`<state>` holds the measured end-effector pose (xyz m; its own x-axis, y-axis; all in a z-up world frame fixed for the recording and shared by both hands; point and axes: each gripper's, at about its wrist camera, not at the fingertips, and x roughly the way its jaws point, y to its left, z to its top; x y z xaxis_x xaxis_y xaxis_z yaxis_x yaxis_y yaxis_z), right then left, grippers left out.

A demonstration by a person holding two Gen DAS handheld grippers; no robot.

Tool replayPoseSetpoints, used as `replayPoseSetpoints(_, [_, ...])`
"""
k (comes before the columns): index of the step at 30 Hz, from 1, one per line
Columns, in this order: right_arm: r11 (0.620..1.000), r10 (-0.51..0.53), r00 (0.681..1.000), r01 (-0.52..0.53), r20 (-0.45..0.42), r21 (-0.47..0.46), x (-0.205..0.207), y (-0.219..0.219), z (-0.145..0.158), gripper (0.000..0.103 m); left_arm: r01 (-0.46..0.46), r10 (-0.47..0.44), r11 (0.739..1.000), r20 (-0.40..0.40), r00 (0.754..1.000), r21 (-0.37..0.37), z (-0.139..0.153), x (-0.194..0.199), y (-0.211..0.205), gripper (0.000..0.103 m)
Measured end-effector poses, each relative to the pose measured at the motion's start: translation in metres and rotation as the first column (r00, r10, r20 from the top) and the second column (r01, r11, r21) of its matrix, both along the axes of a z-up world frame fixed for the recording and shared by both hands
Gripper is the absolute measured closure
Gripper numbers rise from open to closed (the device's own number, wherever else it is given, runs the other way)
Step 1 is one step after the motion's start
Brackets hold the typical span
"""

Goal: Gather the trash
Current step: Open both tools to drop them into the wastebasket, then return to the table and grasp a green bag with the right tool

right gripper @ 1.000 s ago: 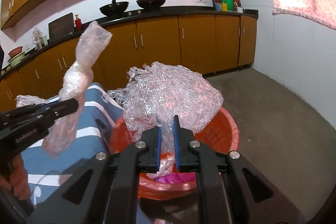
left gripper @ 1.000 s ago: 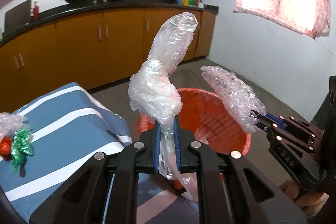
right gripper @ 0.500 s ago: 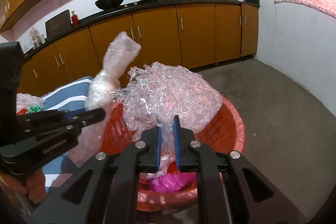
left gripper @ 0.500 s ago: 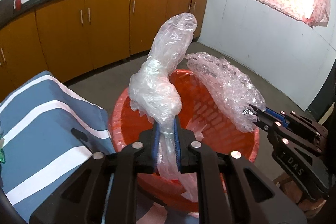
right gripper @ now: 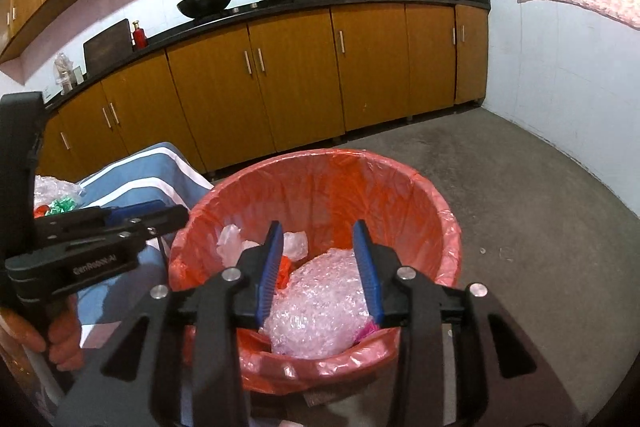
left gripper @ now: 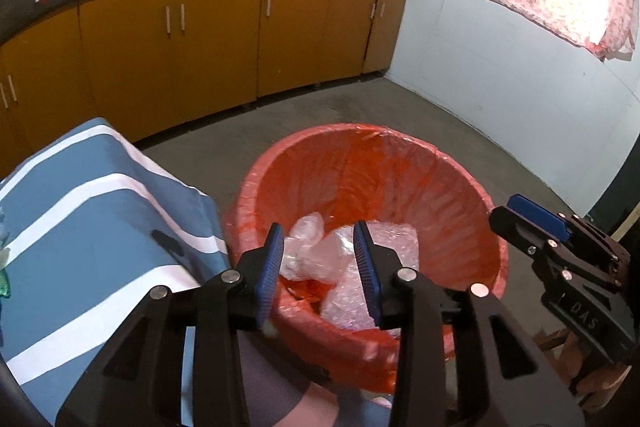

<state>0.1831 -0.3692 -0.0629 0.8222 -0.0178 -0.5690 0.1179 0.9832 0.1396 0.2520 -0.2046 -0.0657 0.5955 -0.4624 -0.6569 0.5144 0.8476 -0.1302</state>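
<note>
Hovering over the red bin (left gripper: 400,163), the left gripper (left gripper: 319,267) has just been opening, and its blue pads (left gripper: 271,267) stand moderately apart with nothing clamped between them. The right gripper (right gripper: 319,267) has likewise just been opening and is empty, its jaws at a similar gap over the same bin (right gripper: 320,171). The trash lies inside the bin: a clear plastic bag (left gripper: 308,247) and a wad of bubble wrap (left gripper: 384,247) in the left view. The right view shows the bubble wrap (right gripper: 320,307) more fully at 6 o'clock in the bin, the bag (right gripper: 230,245) at 9 o'clock, and a pink scrap (right gripper: 366,331) at 5 o'clock that the left view does not show. The left view catches the right gripper (left gripper: 524,223) at 3 o'clock; the right view catches the left gripper (right gripper: 168,217) at 9 o'clock, with more trash (right gripper: 56,195) on the striped cloth (right gripper: 132,183) behind it. Only the right view shows a hand (right gripper: 48,339) on the left gripper's handle.
</note>
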Motion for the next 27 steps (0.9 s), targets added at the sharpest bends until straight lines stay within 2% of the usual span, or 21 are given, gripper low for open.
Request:
replayPoseSetpoints(4, [1.000, 0.002, 1.000, -0.002, 0.001, -0.003, 0.001, 0.007, 0.005, 0.066, -0.042, 0.042, 0.999, 0.011, 0.999, -0.012, 0.005, -0.002, 0.022, 0.061])
replayPoseSetpoints(10, [0.999, 0.044, 0.999, -0.043, 0.008, -0.018, 0.005, 0.031, 0.014, 0.066, -0.105, 0.105, 0.994, 0.026, 0.994, -0.026, 0.009, -0.009, 0.060, 0.059])
replayPoseSetpoints(12, [0.997, 0.069, 0.998, -0.068, 0.009, -0.019, 0.009, 0.045, 0.019, 0.066, -0.148, 0.149, 0.989, 0.049, 0.988, -0.021, 0.012, -0.015, 0.080, 0.058])
replayPoseSetpoints(16, [0.992, 0.122, 0.993, -0.122, 0.008, -0.011, 0.017, 0.075, 0.026, 0.062, -0.232, 0.232, 0.973, 0.112, 0.966, -0.017, 0.016, -0.031, 0.129, 0.047])
replayPoseSetpoints(19, [0.984, 0.176, 0.984, -0.176, 0.007, 0.010, 0.024, 0.106, 0.030, 0.062, -0.313, 0.308, 0.950, 0.168, 0.936, 0.001, 0.018, -0.046, 0.171, 0.041])
replayPoseSetpoints(22, [0.969, 0.244, 0.970, -0.244, -0.001, 0.034, 0.033, 0.143, 0.030, 0.062, -0.408, 0.399, 0.913, 0.190, 0.897, 0.010, 0.015, -0.054, 0.217, 0.032])
replayPoseSetpoints(24, [0.953, 0.302, 0.953, -0.301, -0.010, 0.042, 0.040, 0.177, 0.028, 0.062, -0.479, 0.466, 0.877, 0.182, 0.866, 0.032, 0.010, -0.056, 0.253, 0.031])
replayPoseSetpoints(27, [0.923, 0.383, 0.924, -0.382, -0.017, 0.044, 0.045, 0.228, 0.026, 0.061, -0.589, 0.574, 0.807, 0.176, 0.800, 0.041, 0.003, -0.060, 0.307, 0.021])
